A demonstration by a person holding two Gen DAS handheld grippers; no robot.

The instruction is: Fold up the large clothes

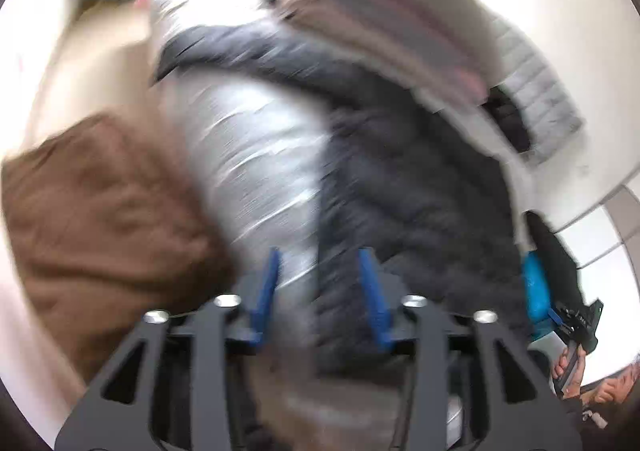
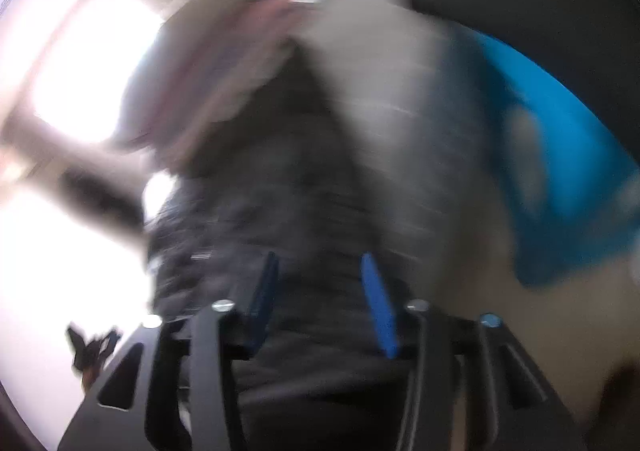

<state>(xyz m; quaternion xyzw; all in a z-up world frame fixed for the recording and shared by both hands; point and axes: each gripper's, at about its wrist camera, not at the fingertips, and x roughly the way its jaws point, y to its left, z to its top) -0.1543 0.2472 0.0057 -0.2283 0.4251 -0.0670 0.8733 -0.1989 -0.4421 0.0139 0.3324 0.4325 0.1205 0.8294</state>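
left wrist view: my left gripper [image 1: 318,291] stands half open and empty over the dark grey quilted puffer jacket [image 1: 420,187] at frame centre. my right gripper [image 2: 320,295] is likewise parted, holding nothing. the jacket looks bunched, folding mostly unfinished.

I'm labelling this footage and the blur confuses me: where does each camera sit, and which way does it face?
Left wrist: on the left gripper, looking down along its parted blue fingers at a silver-and-black puffer jacket; the right gripper and a hand show at right.
Right wrist: on the right gripper, fingers parted, facing the jacket's dark quilting.
Shared: the jacket.
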